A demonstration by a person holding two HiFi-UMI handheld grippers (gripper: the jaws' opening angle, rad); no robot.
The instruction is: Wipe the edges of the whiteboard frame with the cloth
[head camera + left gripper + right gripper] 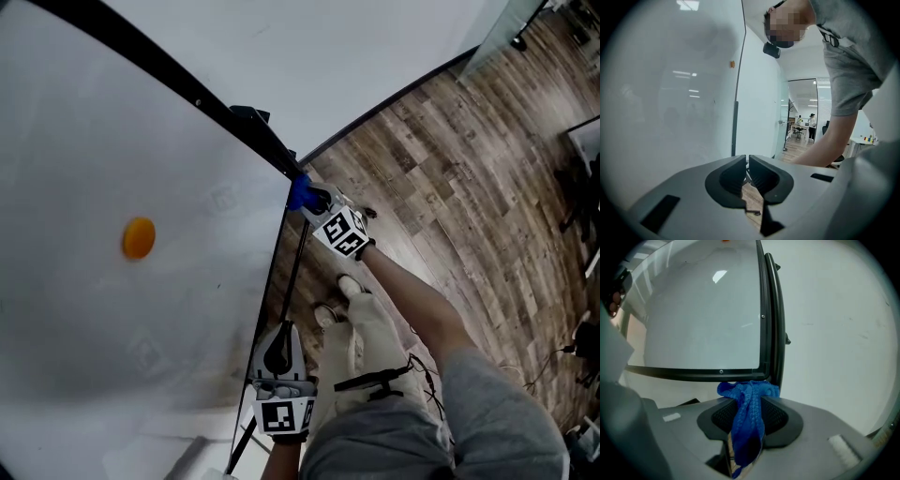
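The right gripper (314, 199) is shut tight on a blue cloth (301, 193). In the head view the cloth is close to the middle, a little toward 12 o'clock. It presses on the black frame (187, 89) of the whiteboard (112, 141), right at a corner. One side of the frame runs from there toward 11 o'clock. The other side runs down toward 6 o'clock.

In the right gripper view the cloth (747, 413) hangs bunched between the two jaws of the right gripper (749, 397). Its top touches the frame (763, 310) at the corner. A black pole (776, 324) stands just beside the frame, on its 3 o'clock side.

The left gripper (277, 352) is low in the head view, near 6 o'clock. It sits just beside the lower stretch of the frame and points toward 12 o'clock. In the left gripper view the jaws of the left gripper (747, 159) are pushed almost together. Only a thin crack shows, and nothing is in it.

Each gripper has a cube with black-and-white square shapes on it. These are patterns, not letters.

A small orange dot (139, 238) sticks on the whiteboard at 9 o'clock. The wood floor (469, 141) fills the 3 o'clock side. The person's shoes (337, 300) stand on it, just beside the frame.
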